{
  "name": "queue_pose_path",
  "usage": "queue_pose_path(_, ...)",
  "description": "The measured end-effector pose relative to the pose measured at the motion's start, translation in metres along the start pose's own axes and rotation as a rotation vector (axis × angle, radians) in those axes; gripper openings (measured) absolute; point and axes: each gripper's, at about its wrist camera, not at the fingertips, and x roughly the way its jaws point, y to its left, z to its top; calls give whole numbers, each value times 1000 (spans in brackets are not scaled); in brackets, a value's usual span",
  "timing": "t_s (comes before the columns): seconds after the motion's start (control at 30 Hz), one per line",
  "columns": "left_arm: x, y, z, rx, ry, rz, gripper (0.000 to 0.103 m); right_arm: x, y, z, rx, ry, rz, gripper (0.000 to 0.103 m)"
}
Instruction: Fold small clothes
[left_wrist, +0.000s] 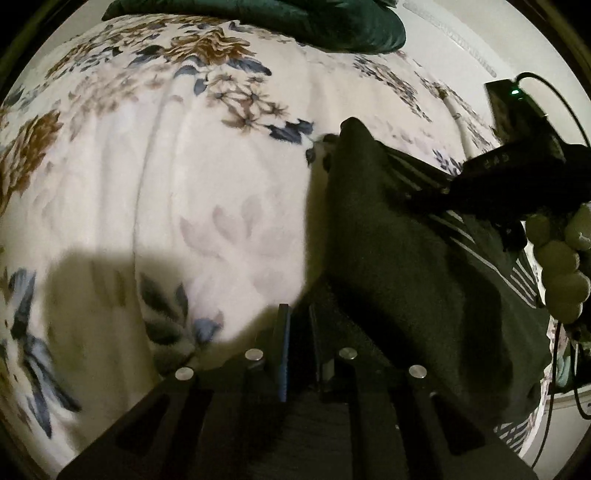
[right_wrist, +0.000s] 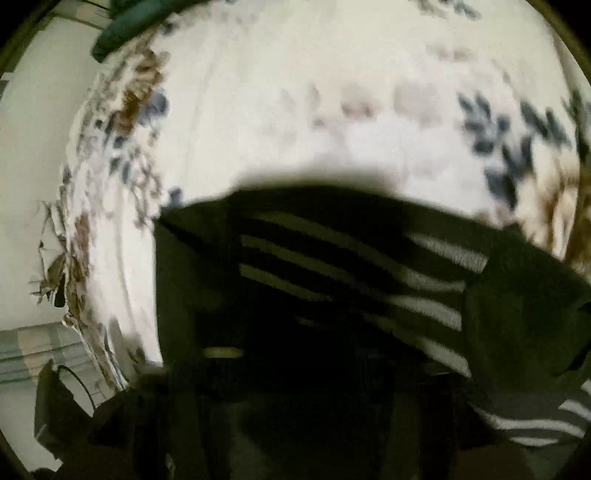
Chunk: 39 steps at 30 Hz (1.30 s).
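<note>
Pinching the near edge of the dark garment with thin white stripes (left_wrist: 399, 266), the left claw (left_wrist: 299, 354) has its two black fingers drawn almost together, with cloth apparently caught between them at the garment's corner. The garment lies on the white floral bedspread (left_wrist: 155, 155), draped from the left claw up toward the right claw (left_wrist: 491, 192), which reaches in from the right edge with a hand (left_wrist: 561, 266) behind it.

From the right wrist view, the right claw (right_wrist: 295, 369) is lost in shadow and blur; it is probably closed on the striped cloth (right_wrist: 332, 277), though the pads cannot be made out.

The main risk is a thin grip: soft fabric held only at an edge can slip free when lifted, letting the fold collapse. Pulling the two claws apart unevenly could also skew the fold or drag the bedspread into it.

The left view shows both claws, the hand, a dark green pillow (left_wrist: 277, 22) at the top and a black box with a green light (left_wrist: 513, 107). The right view alone shows the white stripes clearly and the bedspread's edge (right_wrist: 92, 258).
</note>
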Motion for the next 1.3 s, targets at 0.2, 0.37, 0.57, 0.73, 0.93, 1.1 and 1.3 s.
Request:
queue_pose_path(0.2, -1, 1, 0, 1, 2, -1, 8, -48, -29, 11, 123, -187, -34, 0)
queue_pose_path(0.37, 0, 1, 3, 16, 9, -3, 8, -25, -31, 23, 91, 10, 141, 26)
queue_pose_path(0.57, 1, 1, 4, 19, 9, -3, 8, -1, -25, 5, -23, 89, 119, 30)
queue_pose_path(0.73, 1, -1, 3, 18, 4, 4, 7, -2, -5, -3, -102, 46, 50, 2)
queue_pose_path(0.93, -1, 2, 4, 11, -1, 11, 6, -34, -18, 8, 13, -125, -22, 2)
queue_pose_path(1.1, -5, 6, 6, -1, -5, 11, 5, -19, -22, 18, 48, -72, -24, 3)
queue_pose_path(1.3, -18, 1, 14, 31, -16, 144, 12, -33, -30, 8, 132, -63, 55, 49)
